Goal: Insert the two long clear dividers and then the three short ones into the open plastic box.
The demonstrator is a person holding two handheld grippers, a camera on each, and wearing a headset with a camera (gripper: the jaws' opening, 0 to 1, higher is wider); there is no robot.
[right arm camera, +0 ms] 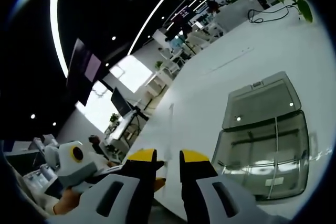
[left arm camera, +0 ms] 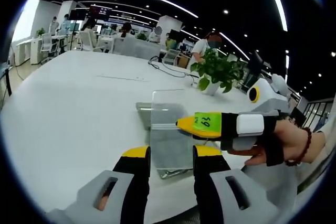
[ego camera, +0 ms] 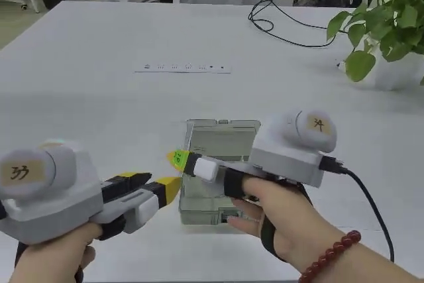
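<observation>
by the left end of the open plastic box (ego camera: 199, 213), near the middle of the tabletop (ego camera: 119, 104), one clear divider (left arm camera: 170, 140) is held upright and is not yet lowered in. crossing lines (right arm camera: 273, 142) seen inside the box are judged to be pieces already seated, though they cannot be counted, so at least this one is left. the divider is bracketed by the parted left tongs (left arm camera: 171, 156) and runs edge-on through the narrow gap of the right tongs (right arm camera: 168, 161); which pair is actually clamped cannot be told.
</observation>
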